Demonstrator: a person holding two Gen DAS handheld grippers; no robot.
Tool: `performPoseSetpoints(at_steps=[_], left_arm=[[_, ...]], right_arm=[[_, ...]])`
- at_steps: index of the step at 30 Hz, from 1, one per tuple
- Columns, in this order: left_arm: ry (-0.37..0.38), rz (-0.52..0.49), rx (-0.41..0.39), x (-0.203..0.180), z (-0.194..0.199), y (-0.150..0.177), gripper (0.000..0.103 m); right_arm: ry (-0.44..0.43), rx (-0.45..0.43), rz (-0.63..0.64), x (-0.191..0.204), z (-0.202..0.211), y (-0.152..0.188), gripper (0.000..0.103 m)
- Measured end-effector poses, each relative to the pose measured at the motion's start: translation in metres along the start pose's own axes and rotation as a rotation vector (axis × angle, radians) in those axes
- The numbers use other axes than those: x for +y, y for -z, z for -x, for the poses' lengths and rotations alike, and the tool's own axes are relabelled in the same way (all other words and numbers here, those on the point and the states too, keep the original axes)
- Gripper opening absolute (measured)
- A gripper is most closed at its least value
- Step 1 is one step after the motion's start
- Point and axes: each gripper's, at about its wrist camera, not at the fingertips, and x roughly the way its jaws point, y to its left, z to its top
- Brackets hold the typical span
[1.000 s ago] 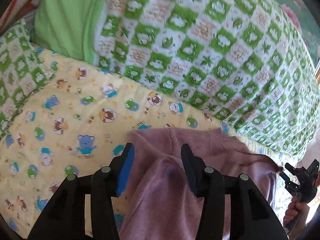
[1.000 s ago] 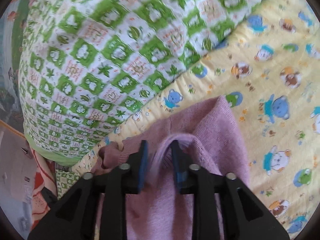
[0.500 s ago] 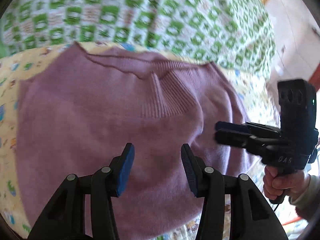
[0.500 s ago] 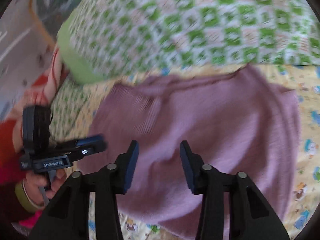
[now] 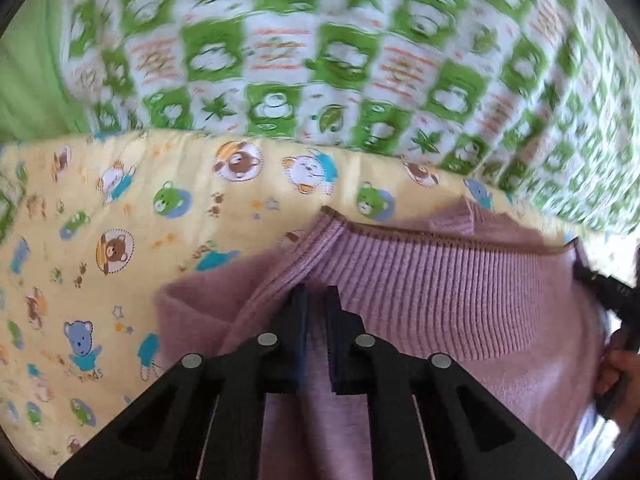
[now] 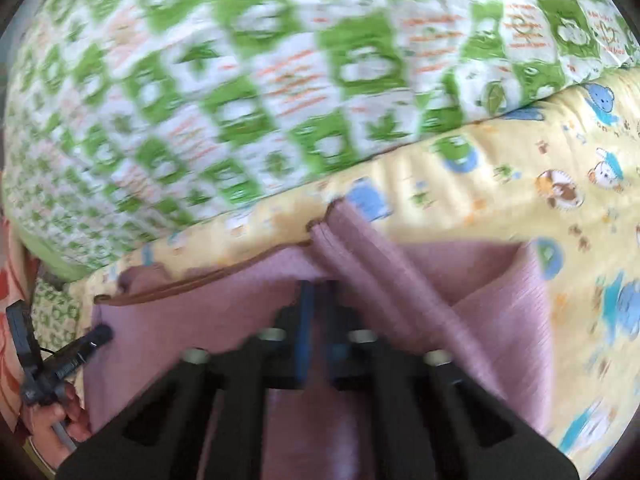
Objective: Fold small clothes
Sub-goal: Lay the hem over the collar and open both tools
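Note:
A small mauve knitted sweater (image 5: pixel 420 292) lies on a yellow cartoon-print blanket (image 5: pixel 120 220). My left gripper (image 5: pixel 316 300) is shut on the sweater's fabric just below its ribbed band. In the right wrist view the sweater (image 6: pixel 500 292) shows a folded ribbed strip running diagonally, and my right gripper (image 6: pixel 318 300) is shut on the fabric beneath it. The right gripper also shows at the right edge of the left wrist view (image 5: pixel 604 284), and the left gripper at the left edge of the right wrist view (image 6: pixel 80 348). Both views are motion-blurred.
A green-and-white checked quilt (image 5: pixel 340 52) is bunched up behind the blanket, also seen in the right wrist view (image 6: pixel 240 80). A plain green cloth (image 5: pixel 28 68) lies at the far left. Red patterned fabric (image 6: pixel 12 280) shows at the left edge.
Both grippers were open above the spread sweater half a second ago. Both have since come down and shut on its fabric, and the sweater's upper part now lies folded with ribbing showing.

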Motion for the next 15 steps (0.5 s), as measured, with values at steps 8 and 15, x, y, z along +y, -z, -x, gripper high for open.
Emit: performPoseSetpoints(at_steps=[8,15], left_arm=[[-0.009,0.026,-0.02,0.006,0.054,0.035,0.038],[0.103,0.058,-0.013,-0.024,0.106,0.096,0.044]], right_arm=[[-0.028,-0.069,-0.105,-0.016,0.05,0.008,0.004],[-0.11,-0.029,-0.03,0.003,0.108,0.05,0.004]])
